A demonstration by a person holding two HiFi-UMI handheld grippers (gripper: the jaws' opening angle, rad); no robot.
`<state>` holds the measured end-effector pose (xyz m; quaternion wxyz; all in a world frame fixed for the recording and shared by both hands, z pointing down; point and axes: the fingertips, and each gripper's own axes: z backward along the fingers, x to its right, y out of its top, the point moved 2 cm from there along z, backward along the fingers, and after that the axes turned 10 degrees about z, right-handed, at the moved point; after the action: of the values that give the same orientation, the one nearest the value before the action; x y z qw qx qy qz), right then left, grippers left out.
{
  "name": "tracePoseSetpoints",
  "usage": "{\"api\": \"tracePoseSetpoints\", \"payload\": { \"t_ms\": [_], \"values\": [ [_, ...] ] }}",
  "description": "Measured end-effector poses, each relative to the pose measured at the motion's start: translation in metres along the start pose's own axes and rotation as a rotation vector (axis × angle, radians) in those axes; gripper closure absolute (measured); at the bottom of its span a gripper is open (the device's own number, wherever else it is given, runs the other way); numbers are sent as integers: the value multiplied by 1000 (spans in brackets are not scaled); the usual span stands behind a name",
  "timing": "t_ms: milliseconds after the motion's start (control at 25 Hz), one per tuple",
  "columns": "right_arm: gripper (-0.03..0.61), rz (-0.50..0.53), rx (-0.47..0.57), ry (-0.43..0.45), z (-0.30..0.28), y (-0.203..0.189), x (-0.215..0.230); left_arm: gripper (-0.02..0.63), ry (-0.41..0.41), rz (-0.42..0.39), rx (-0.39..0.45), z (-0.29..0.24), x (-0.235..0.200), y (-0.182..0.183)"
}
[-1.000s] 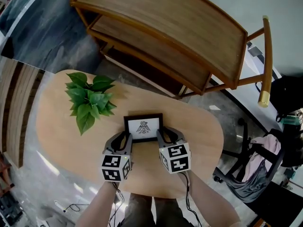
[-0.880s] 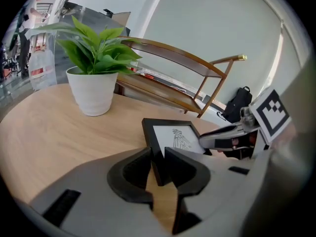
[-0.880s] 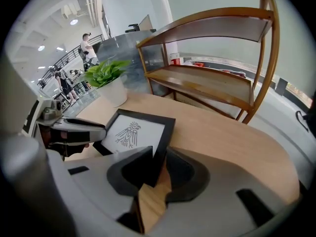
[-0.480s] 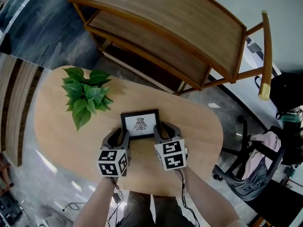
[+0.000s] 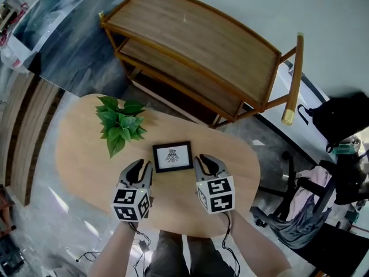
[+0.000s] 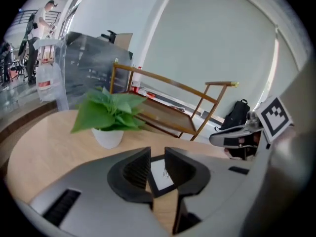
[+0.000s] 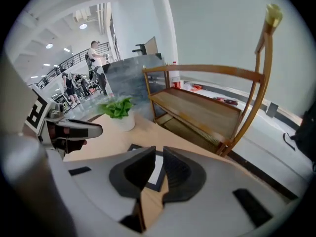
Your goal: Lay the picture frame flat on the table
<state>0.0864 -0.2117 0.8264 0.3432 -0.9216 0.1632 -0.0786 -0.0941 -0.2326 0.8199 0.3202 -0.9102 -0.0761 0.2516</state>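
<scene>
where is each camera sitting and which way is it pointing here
Head view: on the person's head, looking steeply down at the table and picture frame; shows forearms, left gripper, right gripper.
Left gripper view: on the left gripper, looking along its jaws toward the plant and wooden cart; shows its own jaws.
Right gripper view: on the right gripper, facing likewise; shows its own jaws.
Shared: both gripper views see the picture frame past their jaws, plus the other gripper.
</scene>
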Motion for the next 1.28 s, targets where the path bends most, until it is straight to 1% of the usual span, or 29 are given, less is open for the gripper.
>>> {"api": "tracePoseSetpoints", "payload": {
  "t_ms": [240, 480, 600, 680, 800, 920, 1000, 1080, 1160, 1280],
  "values": [
    [555, 31, 115, 3, 81, 81, -2, 553, -36, -68, 101, 67, 45, 74],
    [560, 7, 260, 2, 175, 163, -7, 566, -54, -139, 243, 155, 93, 153],
    [565, 1, 333, 4, 223, 198, -12, 571, -63, -175, 309, 199, 117, 184],
    [566, 14, 373, -3, 256, 220, -14, 584, -70, -183, 346, 226, 132, 201],
    [568, 54, 437, -2, 307, 252, -23, 591, -83, -190, 397, 266, 154, 222],
    [569, 106, 507, 5, 358, 278, -34, 592, -99, -216, 448, 305, 180, 238],
    [572, 108, 560, 20, 388, 291, -41, 592, -107, -220, 470, 330, 194, 244],
    [572, 88, 606, 43, 415, 300, -49, 592, -114, -228, 482, 354, 206, 246],
    [574, 76, 638, 68, 441, 305, -56, 592, -118, -263, 487, 373, 220, 244],
    [577, 111, 674, 97, 480, 311, -71, 592, -132, -298, 478, 395, 239, 240]
  ]
}}
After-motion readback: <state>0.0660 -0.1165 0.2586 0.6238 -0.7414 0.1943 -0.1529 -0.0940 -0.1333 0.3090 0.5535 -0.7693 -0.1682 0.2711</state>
